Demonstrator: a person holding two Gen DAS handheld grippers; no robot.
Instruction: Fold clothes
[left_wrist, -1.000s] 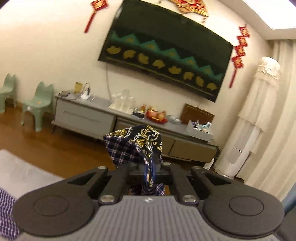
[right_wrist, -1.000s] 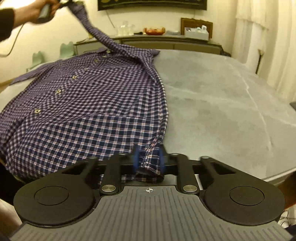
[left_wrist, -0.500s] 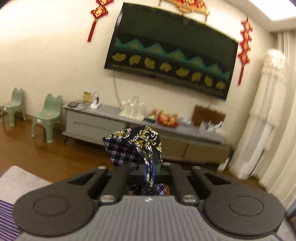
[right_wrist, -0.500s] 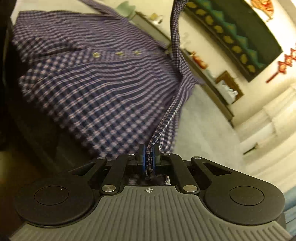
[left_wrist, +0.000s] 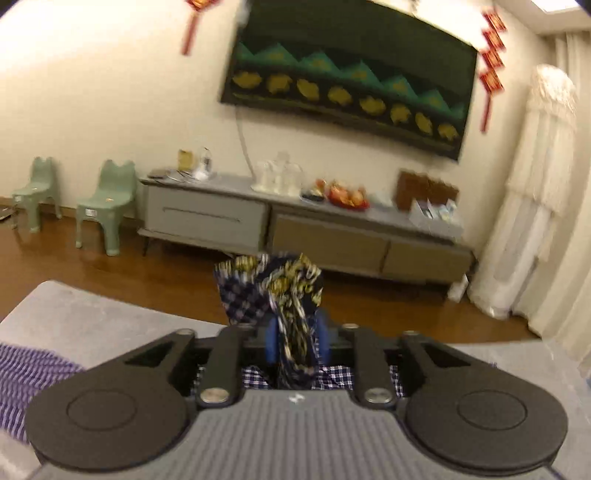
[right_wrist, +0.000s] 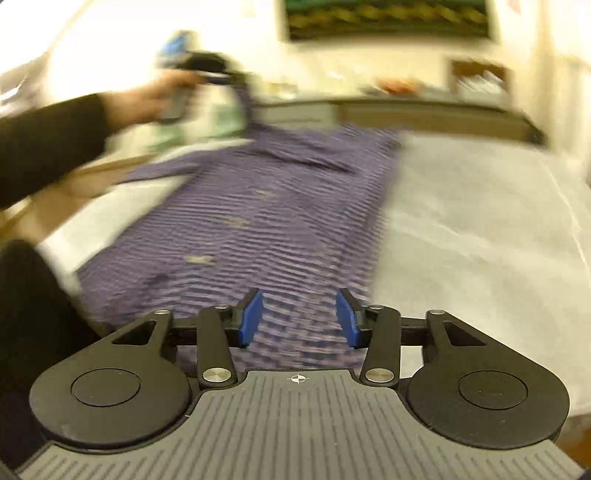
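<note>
A blue plaid shirt (right_wrist: 280, 206) lies spread, buttons up, on the grey table (right_wrist: 480, 221). My right gripper (right_wrist: 299, 317) hovers over the shirt's near hem. Its jaws are opening and its blue pads (right_wrist: 251, 317) stand well apart with nothing pinched. In the left wrist view my left gripper (left_wrist: 298, 341) has the shirt's collar (left_wrist: 280, 291), plaid with a gold-patterned lining, standing up between its pads. Those jaws are opening too, and the pads have drawn apart from the cloth. The right wrist view shows a hand holding that gripper (right_wrist: 221, 75) above the far end of the shirt, blurred.
A grey TV cabinet (left_wrist: 295, 229) carrying glasses and fruit stands against the far wall under a dark wall hanging (left_wrist: 351, 74). Two green stools (left_wrist: 107, 199) sit to its left, a white covered unit (left_wrist: 532, 192) to its right. A dark sleeve (right_wrist: 48, 140) crosses the left.
The right gripper has let go of the shirt's hem and opened above it. The left gripper has come down toward the table and its pads have spread around the collar.
</note>
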